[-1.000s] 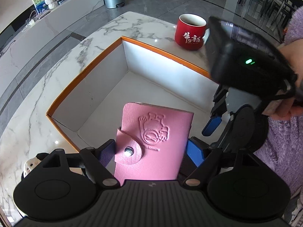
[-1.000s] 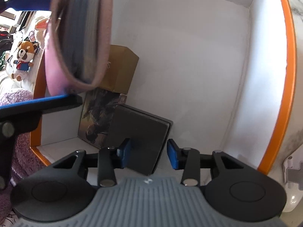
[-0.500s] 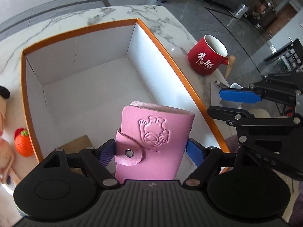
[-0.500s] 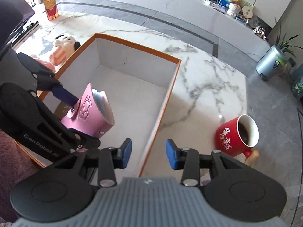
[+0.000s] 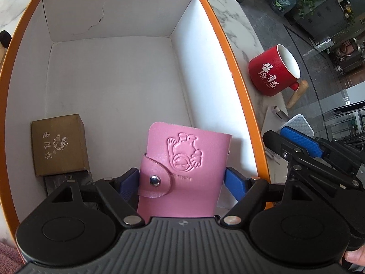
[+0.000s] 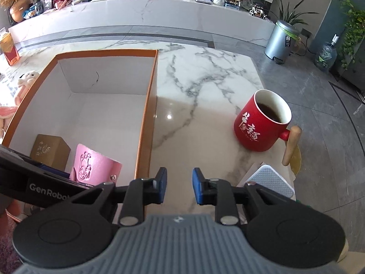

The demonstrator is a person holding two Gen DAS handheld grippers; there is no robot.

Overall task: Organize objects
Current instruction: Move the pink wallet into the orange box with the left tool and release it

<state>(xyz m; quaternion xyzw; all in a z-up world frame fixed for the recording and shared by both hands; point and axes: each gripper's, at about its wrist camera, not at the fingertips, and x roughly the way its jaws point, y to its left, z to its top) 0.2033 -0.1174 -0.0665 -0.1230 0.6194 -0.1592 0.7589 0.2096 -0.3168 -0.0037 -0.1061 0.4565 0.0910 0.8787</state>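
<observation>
So the left tool (image 5: 182, 178) is clamped on the pink card holder (image 5: 186, 159), holding it upright inside the orange-rimmed box (image 5: 230, 68) beside the brown box (image 5: 59, 145), probably to pack tight, while the right tool (image 6: 179, 186) hangs empty, part-open over the worktop (image 6: 205, 86).

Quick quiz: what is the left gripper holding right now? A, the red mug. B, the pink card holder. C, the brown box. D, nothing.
B: the left gripper is clamped on the pink card holder inside the orange box; the red mug stands outside on the table.
</observation>
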